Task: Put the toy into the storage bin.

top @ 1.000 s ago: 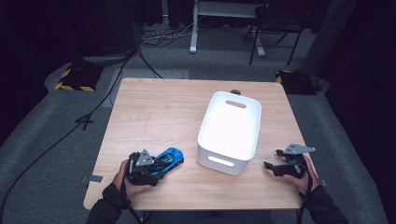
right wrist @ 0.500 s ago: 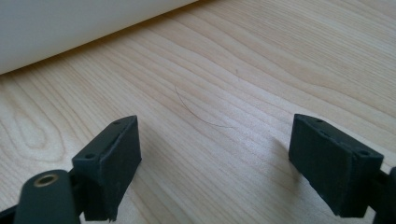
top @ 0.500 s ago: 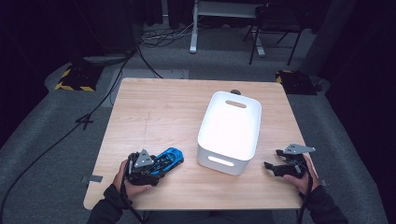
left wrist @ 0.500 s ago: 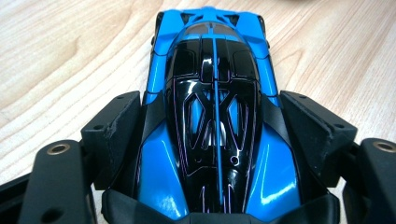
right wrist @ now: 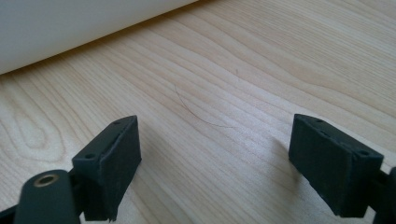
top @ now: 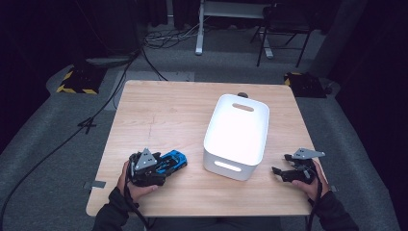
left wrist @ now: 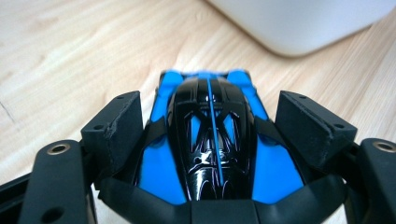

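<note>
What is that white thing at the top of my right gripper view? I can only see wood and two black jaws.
Observer: It's a white bin standing on the wooden table, just beyond the open right gripper.
Operator: Is something inside it?
Observer: From the high view, the inside looks empty.
Operator: What's my other hand doing?
Observer: The left gripper is on the other side of the bin, with a blue and black toy car between its jaws.
Operator: Is it squeezing the car?
Observer: It seems so. In the left gripper view, both pads sit against the car's sides.
</note>
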Demonstrator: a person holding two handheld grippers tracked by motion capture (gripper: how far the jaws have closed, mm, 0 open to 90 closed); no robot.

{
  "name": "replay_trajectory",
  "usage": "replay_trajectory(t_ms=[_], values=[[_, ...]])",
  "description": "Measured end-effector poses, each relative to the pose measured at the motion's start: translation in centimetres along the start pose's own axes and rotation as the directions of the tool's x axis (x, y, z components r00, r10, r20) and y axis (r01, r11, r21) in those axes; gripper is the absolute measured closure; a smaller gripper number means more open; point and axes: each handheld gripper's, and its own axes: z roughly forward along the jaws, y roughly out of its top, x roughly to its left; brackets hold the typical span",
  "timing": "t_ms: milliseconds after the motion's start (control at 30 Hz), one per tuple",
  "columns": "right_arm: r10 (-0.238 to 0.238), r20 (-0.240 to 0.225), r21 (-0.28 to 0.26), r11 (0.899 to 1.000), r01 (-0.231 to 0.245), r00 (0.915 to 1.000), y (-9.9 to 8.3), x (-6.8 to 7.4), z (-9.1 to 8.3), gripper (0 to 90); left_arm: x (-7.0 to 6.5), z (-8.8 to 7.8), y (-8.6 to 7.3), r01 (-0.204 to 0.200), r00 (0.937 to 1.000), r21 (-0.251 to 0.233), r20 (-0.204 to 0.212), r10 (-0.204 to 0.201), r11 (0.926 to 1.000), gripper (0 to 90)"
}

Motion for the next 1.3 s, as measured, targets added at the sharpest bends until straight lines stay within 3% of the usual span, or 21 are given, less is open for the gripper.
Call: replay_trajectory(t_ms=[200, 300, 667, 733, 967, 1133, 1233, 1300], values=[[0.000, 0.000, 0.000, 1.000, 0.000, 1.0000, 0.0, 0.0, 0.0, 17.0, 0.2, -0.6, 1.3, 0.004, 1.0000, -0.060, 0.000, -0.004, 0.9982, 25.0], [0.000, 0.000, 0.000, 1.000, 0.000, 1.0000, 0.0, 0.0, 0.0, 17.0, 0.6, -0.8, 2.2, 0.017, 0.9998, -0.112, 0.005, -0.017, 0.9936, 25.0], [-0.001, -0.001, 0.000, 1.000, 0.001, 1.0000, 0.0, 0.0, 0.0, 17.1, 1.1, -0.4, 5.2, 0.001, 1.0000, -0.179, 0.009, 0.000, 0.9839, 25.1], [-0.001, -0.001, 0.000, 1.000, 0.001, 1.0000, 0.0, 0.0, 0.0, 17.1, 1.1, -0.4, 5.5, 0.015, 0.9998, -0.181, 0.017, -0.012, 0.9834, 25.1], [0.003, -0.002, -0.002, 1.000, -0.003, 1.0000, 0.0, 0.0, 0.0, 17.1, 1.3, -0.2, 7.7, -0.008, 0.9999, -0.201, 0.008, 0.010, 0.9795, 25.2], [0.003, -0.003, -0.001, 1.000, -0.003, 1.0000, 0.0, 0.0, 0.0, 17.1, 1.6, 0.0, 8.7, 0.009, 0.9995, -0.199, 0.031, -0.003, 0.9799, 25.2], [0.003, -0.003, -0.002, 1.000, -0.003, 1.0000, 0.0, 0.0, 0.0, 17.1, 1.8, 0.0, 9.3, -0.014, 0.9998, -0.185, 0.014, 0.017, 0.9827, 25.2], [0.003, -0.004, -0.002, 1.000, -0.003, 1.0000, 0.0, 0.0, 0.0, 17.1, 1.9, 0.0, 9.8, -0.011, 0.9995, -0.182, 0.025, 0.016, 0.9832, 25.2]])
